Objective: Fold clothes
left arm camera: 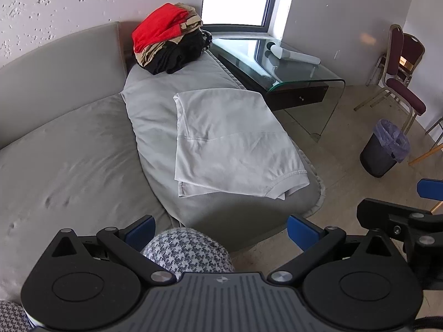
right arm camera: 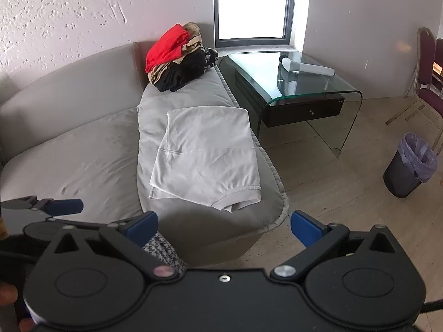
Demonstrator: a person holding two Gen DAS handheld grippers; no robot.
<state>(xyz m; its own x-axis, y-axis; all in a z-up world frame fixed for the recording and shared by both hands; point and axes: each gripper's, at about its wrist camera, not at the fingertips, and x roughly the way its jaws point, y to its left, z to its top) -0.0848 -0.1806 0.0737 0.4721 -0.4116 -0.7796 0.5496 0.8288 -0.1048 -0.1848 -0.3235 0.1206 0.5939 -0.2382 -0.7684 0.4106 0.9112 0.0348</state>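
A folded white T-shirt (left arm camera: 235, 141) lies flat on the grey sofa seat cushion (left arm camera: 155, 105); it also shows in the right wrist view (right arm camera: 207, 160). A pile of red, tan and black clothes (left arm camera: 169, 38) sits at the far end of the sofa, also in the right wrist view (right arm camera: 180, 58). My left gripper (left arm camera: 220, 231) is open and empty, held back from the shirt above the sofa's near end. My right gripper (right arm camera: 224, 228) is open and empty, also short of the shirt. The right gripper shows at the left wrist view's right edge (left arm camera: 401, 221).
A glass side table (right arm camera: 293, 83) with a white object (right arm camera: 304, 67) on it stands right of the sofa. A lined dark waste bin (right arm camera: 409, 166) stands on the floor. Maroon chairs (left arm camera: 398, 83) stand by the wall. A houndstooth-clad knee (left arm camera: 188, 251) is below the left gripper.
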